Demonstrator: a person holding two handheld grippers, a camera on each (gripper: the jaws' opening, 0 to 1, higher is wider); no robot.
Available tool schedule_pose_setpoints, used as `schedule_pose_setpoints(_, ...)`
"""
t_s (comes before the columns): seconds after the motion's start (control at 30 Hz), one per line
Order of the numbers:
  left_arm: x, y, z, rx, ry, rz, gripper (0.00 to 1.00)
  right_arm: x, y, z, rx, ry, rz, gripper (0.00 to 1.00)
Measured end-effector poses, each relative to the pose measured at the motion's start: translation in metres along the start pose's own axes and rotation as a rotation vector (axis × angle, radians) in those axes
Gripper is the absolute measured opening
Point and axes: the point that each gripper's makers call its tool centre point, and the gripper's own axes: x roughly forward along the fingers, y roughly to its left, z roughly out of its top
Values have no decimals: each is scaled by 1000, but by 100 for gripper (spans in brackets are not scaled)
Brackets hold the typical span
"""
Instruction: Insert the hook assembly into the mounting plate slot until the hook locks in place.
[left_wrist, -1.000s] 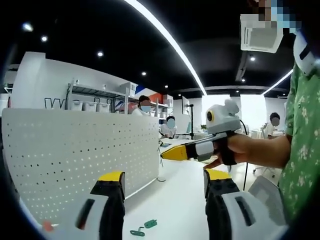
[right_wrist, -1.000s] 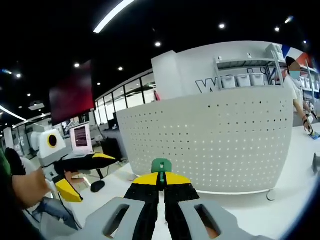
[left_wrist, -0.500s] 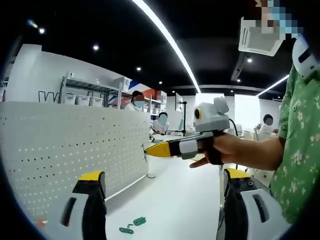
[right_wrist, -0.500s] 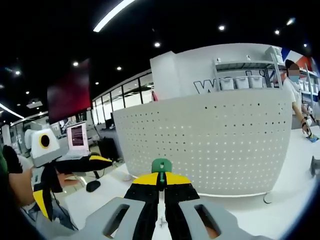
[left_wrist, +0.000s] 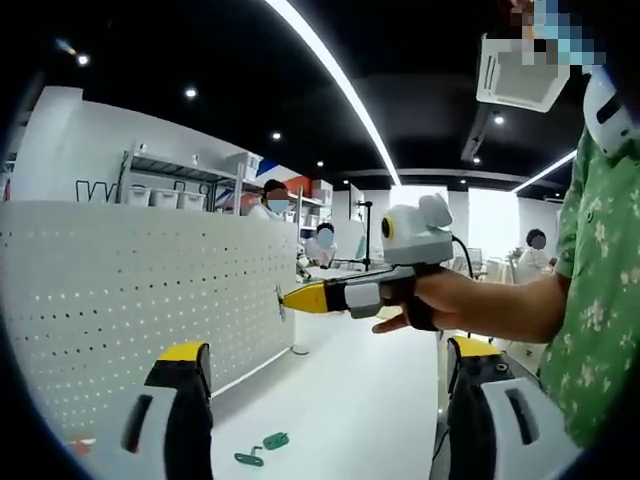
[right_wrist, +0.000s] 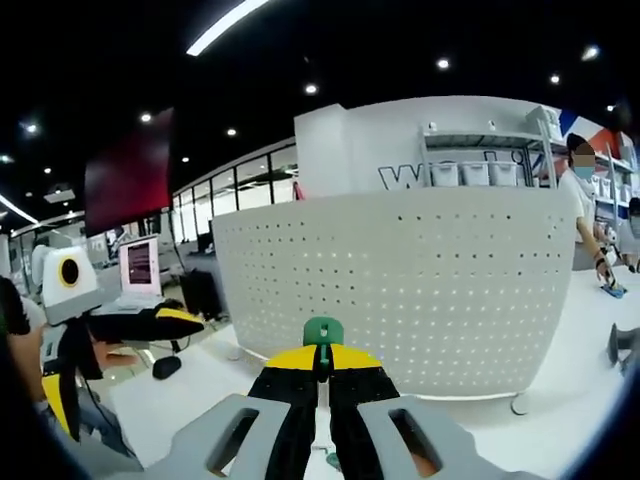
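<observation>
While the left claw (left_wrist: 320, 385) is held wide apart over the white bench (left_wrist: 350, 420), a green hook (right_wrist: 323, 331) is pinched in the closed right claw (right_wrist: 322, 357), near the upright perforated plate (right_wrist: 400, 290); two green hooks (left_wrist: 262, 449) lie below.

wall lettering (right_wrist: 400, 176): big dark letters on the white wall behind the shelf, starts "W", rest blocked by bins
other text: nothing else readable
</observation>
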Motion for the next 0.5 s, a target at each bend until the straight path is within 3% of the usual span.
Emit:
schedule_pose_setpoints(0.3, 4, 2, -6, -17, 5, 8, 99, 13, -21, 0, -79, -12, -103, 1)
schedule_pose_setpoints(0.5, 6, 3, -9, -23, 9, 6, 99, 21, -43, 13, -129, -58, -197, 1)
